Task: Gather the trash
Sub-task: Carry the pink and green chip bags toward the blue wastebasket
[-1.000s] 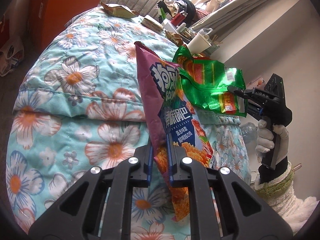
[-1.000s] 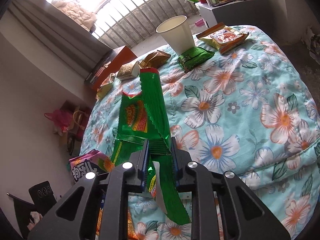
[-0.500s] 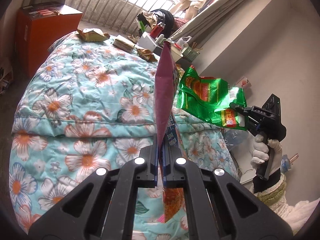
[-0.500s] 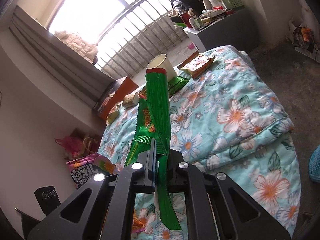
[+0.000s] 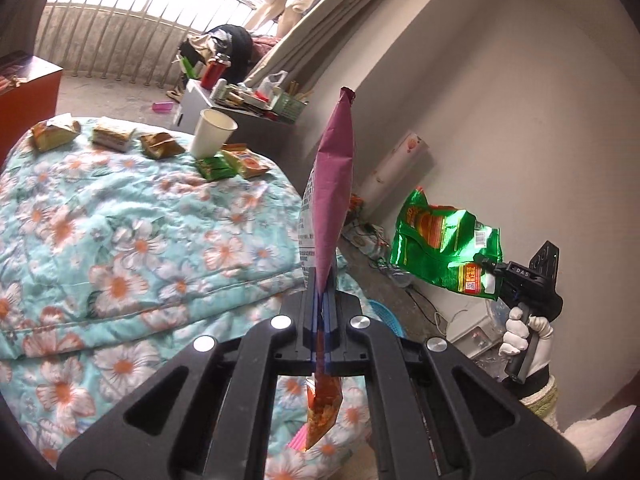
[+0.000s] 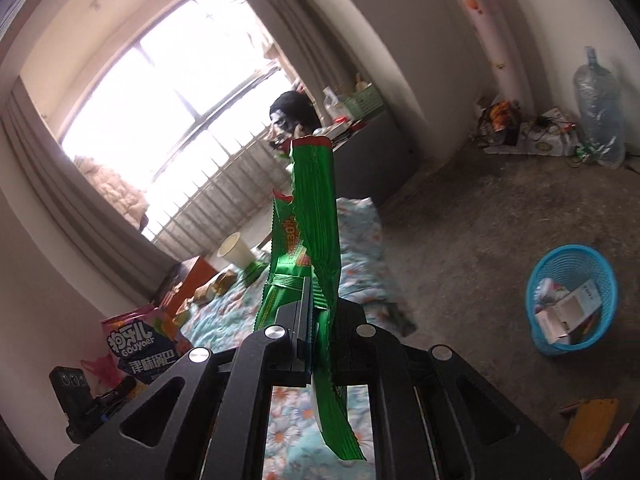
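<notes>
My left gripper (image 5: 320,312) is clamped on the purple snack bag (image 5: 332,184), long axis upright, torn end up. My right gripper (image 6: 316,336) pinches the green snack bag (image 6: 316,216), also on end. Both have swung off the floral quilt (image 5: 120,216) since 1 second ago; the blue basket (image 6: 572,296) now shows. Gloved hand (image 5: 524,332) grips its handle, level.

Both grippers, left (image 5: 320,308) and right (image 6: 316,332), are raised, fingers clamped (right hand (image 5: 526,334) gloved).
</notes>
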Tool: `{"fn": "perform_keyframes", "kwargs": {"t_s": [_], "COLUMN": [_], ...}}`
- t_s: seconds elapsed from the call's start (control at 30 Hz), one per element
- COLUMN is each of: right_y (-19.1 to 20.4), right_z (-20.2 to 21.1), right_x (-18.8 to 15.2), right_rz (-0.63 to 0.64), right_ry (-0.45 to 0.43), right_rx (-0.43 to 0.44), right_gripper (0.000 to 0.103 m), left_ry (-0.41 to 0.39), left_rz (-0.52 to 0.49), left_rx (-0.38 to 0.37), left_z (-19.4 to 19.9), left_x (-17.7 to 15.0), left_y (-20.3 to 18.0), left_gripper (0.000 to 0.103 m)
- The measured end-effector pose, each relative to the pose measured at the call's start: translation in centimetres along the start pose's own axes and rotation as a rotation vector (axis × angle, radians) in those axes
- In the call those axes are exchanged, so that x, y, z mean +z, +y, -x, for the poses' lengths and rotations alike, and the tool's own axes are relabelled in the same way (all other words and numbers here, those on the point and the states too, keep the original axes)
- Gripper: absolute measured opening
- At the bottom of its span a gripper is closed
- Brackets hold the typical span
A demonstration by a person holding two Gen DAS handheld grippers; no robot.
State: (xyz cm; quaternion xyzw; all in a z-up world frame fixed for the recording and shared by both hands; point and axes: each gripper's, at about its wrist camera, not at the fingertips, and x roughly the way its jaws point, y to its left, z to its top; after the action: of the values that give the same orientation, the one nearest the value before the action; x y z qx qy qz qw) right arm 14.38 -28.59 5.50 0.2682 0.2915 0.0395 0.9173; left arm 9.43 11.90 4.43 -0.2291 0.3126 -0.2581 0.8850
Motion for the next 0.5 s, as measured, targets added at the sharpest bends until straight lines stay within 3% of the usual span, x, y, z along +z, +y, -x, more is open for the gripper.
{"fn": "perform_keyframes", "kwargs": {"t_s": [0.23, 0.5], "right_y": [-9.5, -17.3], "right_z": [7.3, 5.0], "right_x": [0.4, -0.7], "right_rz": [-0.084, -0.061], "right_ry": [-0.117, -0.103], "right_rx": [-0.267, -0.569], "right_gripper": [0.006, 0.006], "left_ry": [0.089, 0.2], "left_rz": [-0.081, -0.146], "left_rx": [-0.125, -0.209], "left_z": [-7.5, -15.1], "left_x": [1.6, 0.6], "left_y": [-5.9, -11.9], "left_gripper": [0.0, 0.0]}}
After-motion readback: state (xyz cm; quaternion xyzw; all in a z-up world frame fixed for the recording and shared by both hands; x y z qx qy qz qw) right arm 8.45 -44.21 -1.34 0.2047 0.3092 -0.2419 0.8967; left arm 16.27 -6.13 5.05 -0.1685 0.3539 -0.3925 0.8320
